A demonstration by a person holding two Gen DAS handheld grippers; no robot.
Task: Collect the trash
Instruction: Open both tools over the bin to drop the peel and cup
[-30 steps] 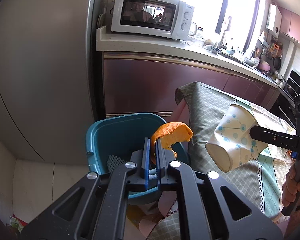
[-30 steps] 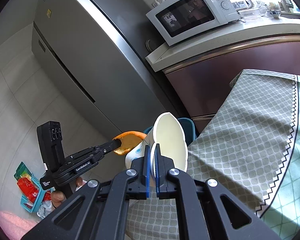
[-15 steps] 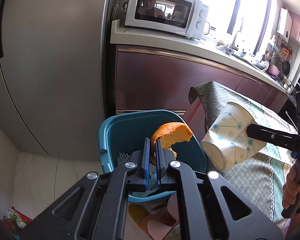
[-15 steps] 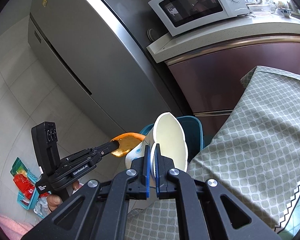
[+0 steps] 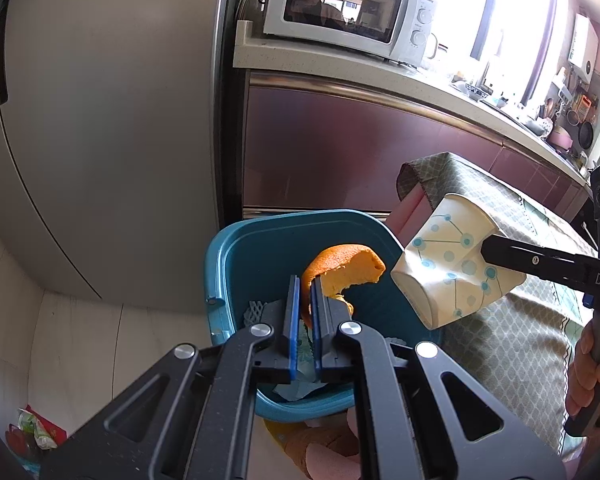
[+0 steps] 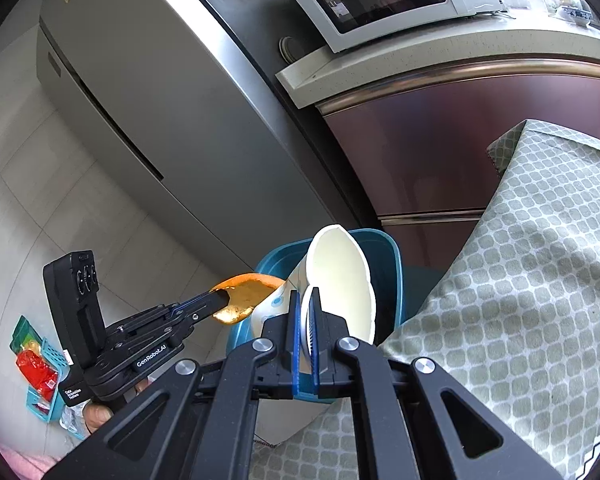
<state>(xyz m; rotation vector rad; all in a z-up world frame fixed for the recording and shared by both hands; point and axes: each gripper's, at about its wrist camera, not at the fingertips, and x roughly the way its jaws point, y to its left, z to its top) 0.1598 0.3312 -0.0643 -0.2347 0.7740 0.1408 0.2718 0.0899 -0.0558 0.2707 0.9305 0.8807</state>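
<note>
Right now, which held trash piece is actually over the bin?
The orange peel in the left claw hangs over the teal bin. The paper cup in the right claw sits beside the rim.

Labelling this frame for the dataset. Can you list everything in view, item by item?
orange peel: 1, orange, clamped in the left gripper over the bin
paper cup: 1, cream with teal dots, squashed, in the right gripper beside the bin
trash bin: 1, teal, on the floor by the table, scraps inside
tablecloth: 1, grey-green lattice, draped over the table
microwave: 1, white, on the counter
fridge: 1, steel grey, left of the counter
floor basket: 1, teal, holding red packets
left gripper: 1, black, blue fingers
right gripper: 1, black
hand: 1, on the right gripper's handle
</note>
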